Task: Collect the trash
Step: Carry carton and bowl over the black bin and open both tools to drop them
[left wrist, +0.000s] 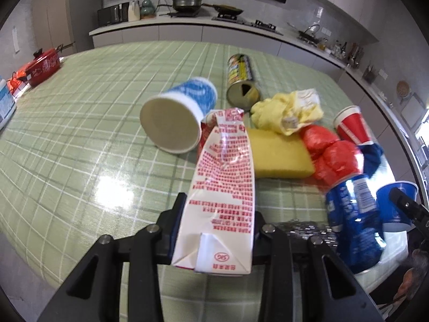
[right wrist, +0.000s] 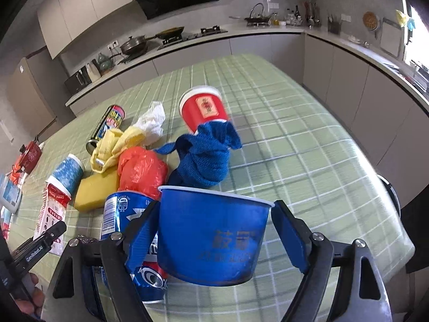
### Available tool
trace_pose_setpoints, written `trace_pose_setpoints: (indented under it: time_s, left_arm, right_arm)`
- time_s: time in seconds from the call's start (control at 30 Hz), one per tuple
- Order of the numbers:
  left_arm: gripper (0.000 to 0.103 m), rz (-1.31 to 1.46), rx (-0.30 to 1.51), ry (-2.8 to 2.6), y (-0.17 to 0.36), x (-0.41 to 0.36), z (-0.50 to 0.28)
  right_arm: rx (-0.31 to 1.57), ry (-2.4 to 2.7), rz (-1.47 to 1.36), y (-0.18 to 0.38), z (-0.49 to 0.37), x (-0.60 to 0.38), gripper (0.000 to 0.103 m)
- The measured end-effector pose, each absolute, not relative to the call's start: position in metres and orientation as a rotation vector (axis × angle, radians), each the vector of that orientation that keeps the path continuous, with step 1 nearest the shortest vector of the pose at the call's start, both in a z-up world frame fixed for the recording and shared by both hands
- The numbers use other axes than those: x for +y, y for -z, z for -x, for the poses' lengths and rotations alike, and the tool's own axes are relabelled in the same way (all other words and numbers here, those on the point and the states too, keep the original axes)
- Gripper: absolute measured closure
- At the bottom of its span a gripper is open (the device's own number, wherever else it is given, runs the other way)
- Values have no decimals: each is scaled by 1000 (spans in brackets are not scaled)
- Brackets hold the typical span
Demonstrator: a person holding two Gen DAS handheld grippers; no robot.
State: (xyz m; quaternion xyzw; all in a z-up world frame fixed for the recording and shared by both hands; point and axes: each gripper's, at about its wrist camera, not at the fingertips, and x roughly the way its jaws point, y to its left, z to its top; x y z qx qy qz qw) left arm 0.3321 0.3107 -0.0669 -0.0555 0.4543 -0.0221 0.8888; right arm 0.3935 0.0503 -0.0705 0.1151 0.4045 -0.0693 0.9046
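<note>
Each black tool (right wrist: 214, 230) has silver screws (right wrist: 317, 236); blue-padded fingers (right wrist: 291, 237) on the right.

Desk (left wrist: 80, 123) wearing a green checked cloth.
Cups, a yellow sponge (left wrist: 278, 155), a crushed blue can (right wrist: 118, 214) and cloths are lying on it.

Left wrist view: close above table (left wrist: 80, 123), angled down along its fingers toward the far edge and kitchen counter (left wrist: 187, 26). Right wrist view: same tilt, nearer the table's right edge. Shared: yellow sponge (left wrist: 278, 155) (right wrist: 93, 190), red bag (left wrist: 329, 153) (right wrist: 142, 171), blue can (left wrist: 354, 214) (right wrist: 120, 214), counter.
</note>
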Motion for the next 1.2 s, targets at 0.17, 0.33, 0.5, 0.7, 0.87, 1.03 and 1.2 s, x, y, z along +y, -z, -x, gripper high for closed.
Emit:
trace_pose_setpoints:
  time_s: [0.17,0.33,0.5,0.7,0.87,1.03,1.2]
  left_arm:
    - [66,93,897,111,44,297,-326]
    - [66,69,873,225,30,265,-326]
    - [66,49,856,349,19,214,-322]
    - [66,13,847,486,13,124,-313]
    - [66,0,871,555,26,25,-306]
    - [66,11,936,574,48,-85,-305]
    - [66,-5,1021,570,76,-165,-304]
  right_arm:
    - [801,191,-252,59,-372,38,18]
    - [774,271,-285,47,-340,12,18]
    - [740,343,-303,35,-306,-27,18]
    - [690,406,-340,30,-271,-99,18]
    - [688,418,-371,43,-249,-200,18]
    - [742,392,-378,60,-248,-306,18]
    - [799,375,-378,79,-254,-378,18]
